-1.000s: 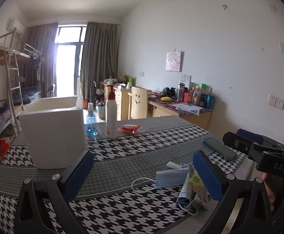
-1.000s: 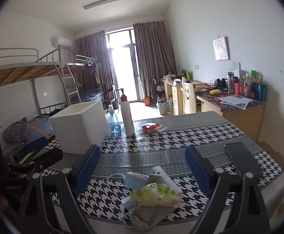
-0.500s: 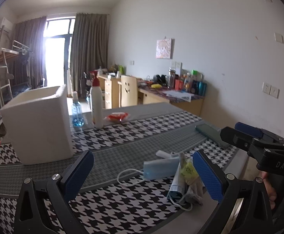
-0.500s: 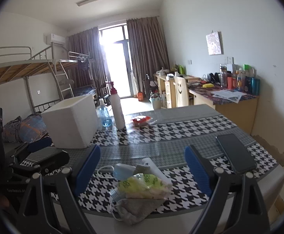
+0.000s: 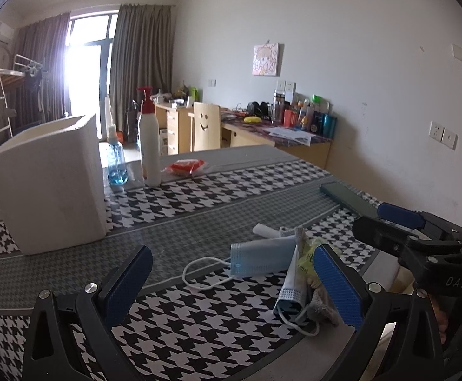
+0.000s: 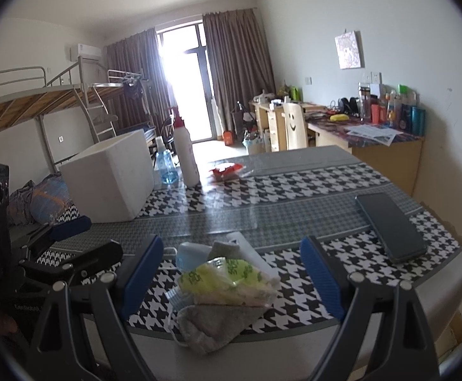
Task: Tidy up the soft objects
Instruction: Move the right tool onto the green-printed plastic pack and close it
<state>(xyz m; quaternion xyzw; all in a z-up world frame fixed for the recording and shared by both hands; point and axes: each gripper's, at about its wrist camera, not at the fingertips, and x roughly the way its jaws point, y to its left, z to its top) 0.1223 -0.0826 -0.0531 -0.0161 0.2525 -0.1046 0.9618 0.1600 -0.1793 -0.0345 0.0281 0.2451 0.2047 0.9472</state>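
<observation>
A small heap of soft things lies at the near edge of the houndstooth tabletop (image 6: 310, 187), directly ahead of the right tongs (image 6: 232, 281), whose blue pads stand wide apart and hold nothing. In the right wrist view the heap falls squarely between those pads: a yellow-green plastic packet (image 6: 227, 281) on top, a grey sock (image 6: 212, 322) drooping over the tabletop's edge nearest the camera, a blue face mask (image 6: 189, 254) peeking out behind. The left tongs (image 5: 232, 281), likewise spread and empty, face the same heap from the side; in the left wrist view the face mask (image 5: 259, 258) sits ahead and to the right of centre, its ear loop trailing leftward, while the rest of the pile crowds against the right-hand pad. The heap's long axis appears to run from the tabletop's edge back toward the room, roughly in line with the right tongs' reach, so the right side looks the nearer and better aligned for a first pick. The white foam box (image 5: 45, 187), the likely destination, stands well apart to the left, closer to the left tongs. A dark phone (image 6: 389, 227) lies off to the right, clear of the heap, and bottles stand beyond the box.
</observation>
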